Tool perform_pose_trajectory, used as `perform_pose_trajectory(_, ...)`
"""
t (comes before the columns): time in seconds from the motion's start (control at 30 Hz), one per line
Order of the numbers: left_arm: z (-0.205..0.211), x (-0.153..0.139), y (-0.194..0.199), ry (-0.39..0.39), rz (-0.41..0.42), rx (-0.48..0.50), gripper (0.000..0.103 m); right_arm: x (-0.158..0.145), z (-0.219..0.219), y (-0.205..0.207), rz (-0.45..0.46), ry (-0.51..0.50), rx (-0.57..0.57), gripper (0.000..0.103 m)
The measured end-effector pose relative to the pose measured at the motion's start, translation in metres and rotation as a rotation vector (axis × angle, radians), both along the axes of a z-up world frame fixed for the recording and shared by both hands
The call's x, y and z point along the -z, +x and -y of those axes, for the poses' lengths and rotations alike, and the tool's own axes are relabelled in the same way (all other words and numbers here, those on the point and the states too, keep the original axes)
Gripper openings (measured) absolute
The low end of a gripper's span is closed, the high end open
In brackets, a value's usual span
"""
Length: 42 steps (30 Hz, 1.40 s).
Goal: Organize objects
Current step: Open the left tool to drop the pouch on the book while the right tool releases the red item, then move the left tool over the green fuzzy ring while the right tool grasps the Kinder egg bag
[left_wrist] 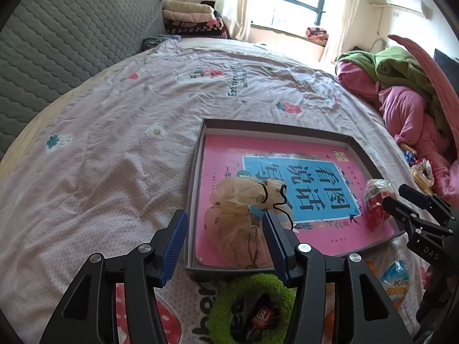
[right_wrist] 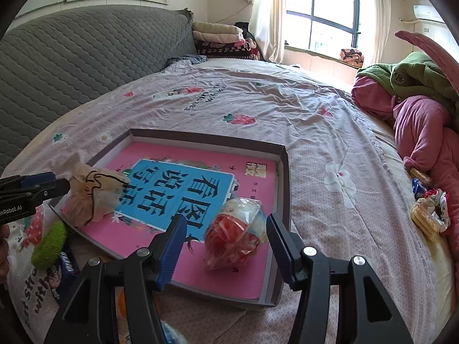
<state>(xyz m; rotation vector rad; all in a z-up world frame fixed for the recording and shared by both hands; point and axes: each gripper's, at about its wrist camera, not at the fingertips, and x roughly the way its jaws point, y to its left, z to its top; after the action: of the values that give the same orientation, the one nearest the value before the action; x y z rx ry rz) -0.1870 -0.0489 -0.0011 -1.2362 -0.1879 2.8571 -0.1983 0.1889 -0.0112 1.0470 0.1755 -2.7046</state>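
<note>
Scrunchies and snack packs are what you're sorting into the shallow box on the bed. Your left gripper hangs spread and empty, beige pouch lying in the box between its jaws toward 12 o'clock. Right gripper is spread too, red snack bag loose at its 12. Green scrunchie sits outside the box, nearest your left hand.

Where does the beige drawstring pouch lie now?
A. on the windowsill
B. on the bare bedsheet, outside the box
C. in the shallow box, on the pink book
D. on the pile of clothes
C: the beige pouch rests on the pink book inside the shallow box.
</note>
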Motion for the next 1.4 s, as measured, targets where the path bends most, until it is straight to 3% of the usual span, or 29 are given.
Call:
perform_pose_trajectory(0.6,-0.006,-0.025,0.046,0.000,-0.051,-0.045,0.056,-0.030,0.009,0.041,-0.083,-0.036,-0.074,0.058)
perform_pose_trajectory(1.4,-0.020,-0.042,0.085,-0.043,-0.074,-0.060,0.056,-0.047,0.010,0.078,-0.115,-0.070,-0.128,0.058)
